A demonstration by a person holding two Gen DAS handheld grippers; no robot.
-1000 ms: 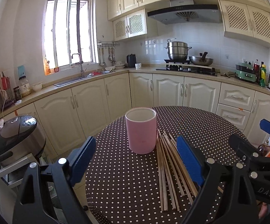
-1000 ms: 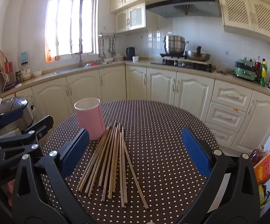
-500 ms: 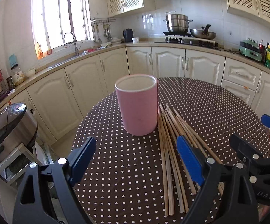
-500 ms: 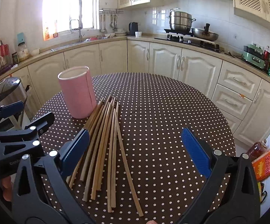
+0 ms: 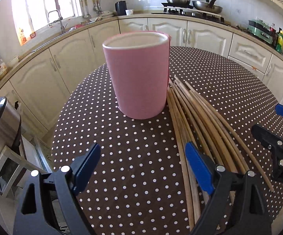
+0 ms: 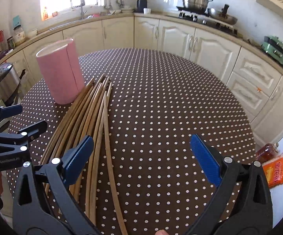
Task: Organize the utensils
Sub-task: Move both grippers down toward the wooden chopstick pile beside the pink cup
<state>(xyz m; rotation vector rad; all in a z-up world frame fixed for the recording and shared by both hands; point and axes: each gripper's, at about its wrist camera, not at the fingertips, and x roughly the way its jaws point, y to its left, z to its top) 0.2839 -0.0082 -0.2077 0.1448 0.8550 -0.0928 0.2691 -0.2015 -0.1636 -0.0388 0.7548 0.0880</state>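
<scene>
- We see the dotted tabletop [image 5: 133, 148] carrying everything.
- Our pink holder [image 5: 139, 74] stands upright, the chopsticks [image 5: 196, 115] lying bundled just beside it.
- Our left gripper [image 5: 141, 168] has its fingers wide apart over the tabletop, holding nothing.
- Our right gripper [image 6: 141, 156] is equally spread, its left finger [image 6: 78, 156] above the chopsticks.

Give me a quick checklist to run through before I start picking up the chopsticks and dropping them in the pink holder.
1. Pink holder upright, mouth open: ok.
2. Holder empty inside: cannot tell, the bottom is hidden.
3. Chopsticks lie loose on the table beside the holder: ok.
4. Left gripper open, holding nothing: ok.
5. Right gripper open, holding nothing: ok.
6. Chopsticks between the right gripper's fingers: not ok, the bundle lies mostly under its left finger.
</scene>
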